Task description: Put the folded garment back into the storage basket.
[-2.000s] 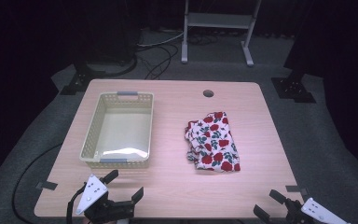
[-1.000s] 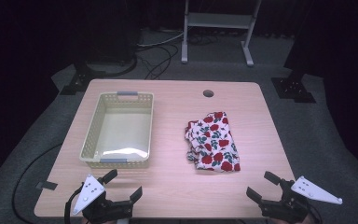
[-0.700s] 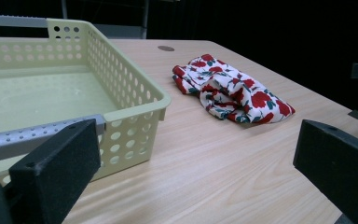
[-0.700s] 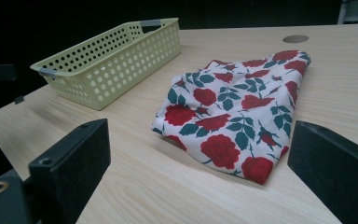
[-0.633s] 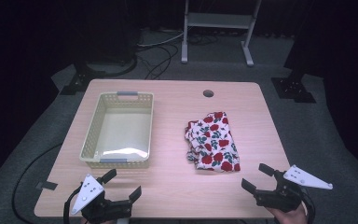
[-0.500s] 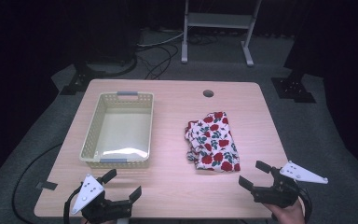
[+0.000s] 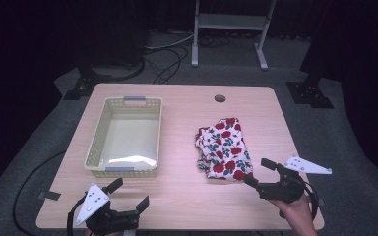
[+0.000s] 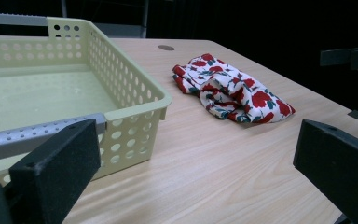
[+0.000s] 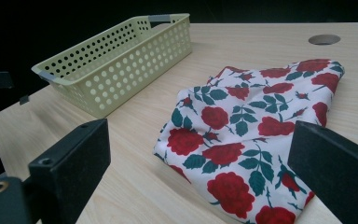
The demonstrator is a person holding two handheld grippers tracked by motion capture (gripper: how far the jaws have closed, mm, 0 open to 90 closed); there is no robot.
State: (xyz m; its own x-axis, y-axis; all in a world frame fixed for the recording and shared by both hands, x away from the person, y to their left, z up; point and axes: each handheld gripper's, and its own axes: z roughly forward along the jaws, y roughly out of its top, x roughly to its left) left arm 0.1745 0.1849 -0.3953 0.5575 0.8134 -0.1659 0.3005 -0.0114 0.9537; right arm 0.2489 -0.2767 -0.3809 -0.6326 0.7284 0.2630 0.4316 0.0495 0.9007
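The work has barely begun: the flowered cloth [image 7: 224, 149] lies untouched in a loose fold on the right half of the table [image 7: 182, 194], well apart from the empty yellow basket [image 7: 126, 136] on the left, so picking it up and, most likely, putting it in the basket are both left to do. The right gripper [image 7: 260, 173] sits just beside the cloth's near corner with its jaws spread wide and holding nothing, and the left gripper [image 7: 130, 192] rests near the table's front edge below the basket, also wide open and empty. Compared with two seconds ago, the right gripper has come in from the table's lower right corner toward the cloth, while the left gripper, cloth and basket are where they were.
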